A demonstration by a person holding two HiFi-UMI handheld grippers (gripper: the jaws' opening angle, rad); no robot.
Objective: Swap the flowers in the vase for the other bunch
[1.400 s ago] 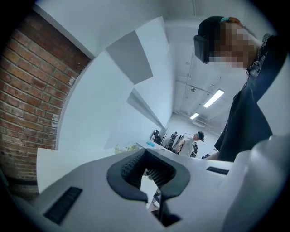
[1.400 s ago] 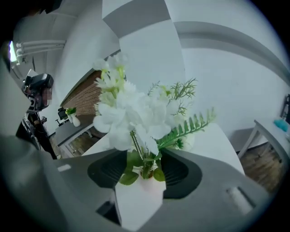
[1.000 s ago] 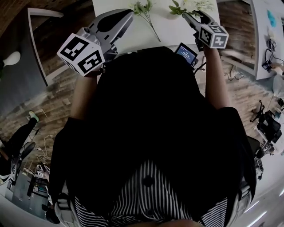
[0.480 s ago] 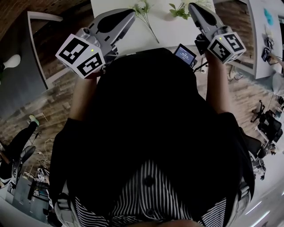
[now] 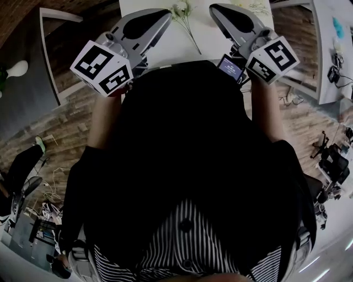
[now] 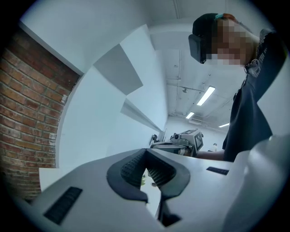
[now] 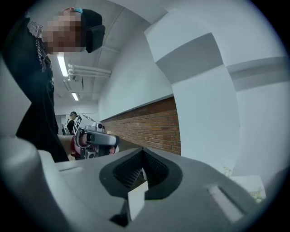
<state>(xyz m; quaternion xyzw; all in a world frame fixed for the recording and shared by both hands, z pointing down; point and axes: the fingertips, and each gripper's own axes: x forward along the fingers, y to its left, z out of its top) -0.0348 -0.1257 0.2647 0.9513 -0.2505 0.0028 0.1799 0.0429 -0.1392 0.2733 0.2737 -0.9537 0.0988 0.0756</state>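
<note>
One bunch of white flowers with green stems (image 5: 185, 21) lies on the white table (image 5: 165, 48), between my two grippers in the head view. A trace of the other bunch (image 5: 255, 6) shows at the top edge, behind the right gripper. No vase is in view. My left gripper (image 5: 167, 13) is held level over the table's near left, its jaws shut with nothing in them (image 6: 146, 154). My right gripper (image 5: 213, 7) is raised above the table and also shut on nothing (image 7: 142, 152). Small blossoms (image 7: 227, 171) show low on the right in the right gripper view.
A small device with a lit screen (image 5: 230, 66) sits at the table's near edge, just under the right gripper. A second white table (image 5: 330, 49) with small items stands on the right. A brick wall (image 7: 149, 122) runs behind; the floor is brick-patterned.
The right gripper has lifted off the right-hand bunch and swung up and leftward, its jaws having closed with nothing in them. The left gripper has stayed in place.
</note>
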